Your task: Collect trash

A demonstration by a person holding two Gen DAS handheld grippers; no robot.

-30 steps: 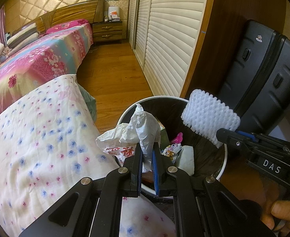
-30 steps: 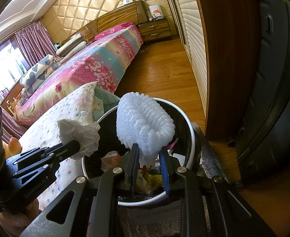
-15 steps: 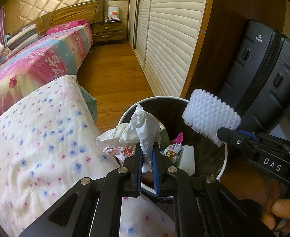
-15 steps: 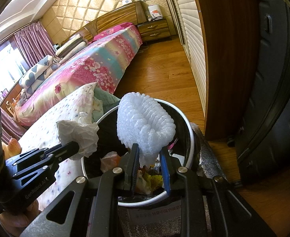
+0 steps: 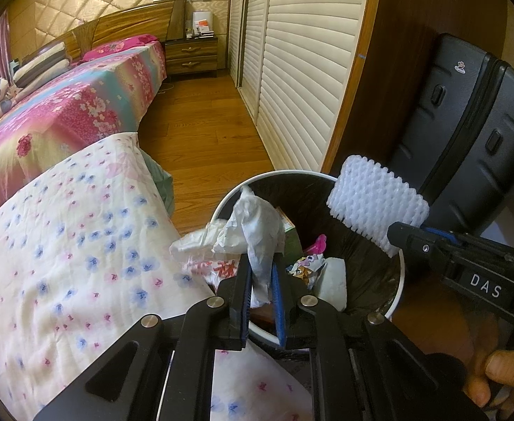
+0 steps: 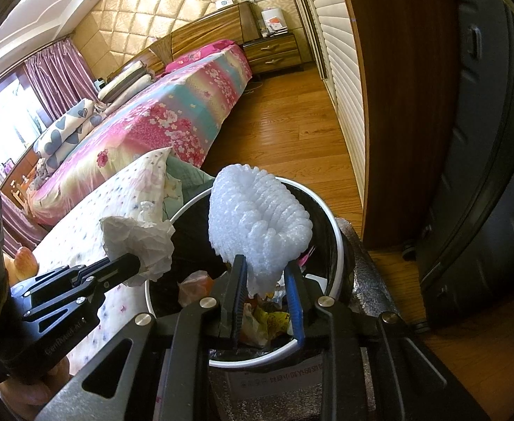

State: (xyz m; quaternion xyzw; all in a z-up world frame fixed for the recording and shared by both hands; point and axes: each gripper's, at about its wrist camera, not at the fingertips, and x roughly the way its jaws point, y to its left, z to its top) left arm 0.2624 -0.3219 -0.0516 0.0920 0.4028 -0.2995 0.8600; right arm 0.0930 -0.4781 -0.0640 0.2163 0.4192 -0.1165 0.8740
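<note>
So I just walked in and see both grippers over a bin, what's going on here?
A person is collecting trash with two handheld grippers. The left gripper holds a crumpled tissue and the right gripper holds a white foam net, both over the open bin, which already has wrappers inside. Both sets of jaws have just been opening slightly, but each piece is between its pads and nothing has dropped yet.

floor [image 5: 201, 129]: wood | on it: trash bin [image 5: 401, 280], suitcase [image 5: 467, 133], nightstand [image 5: 192, 58], bed [image 5: 81, 112]
</note>
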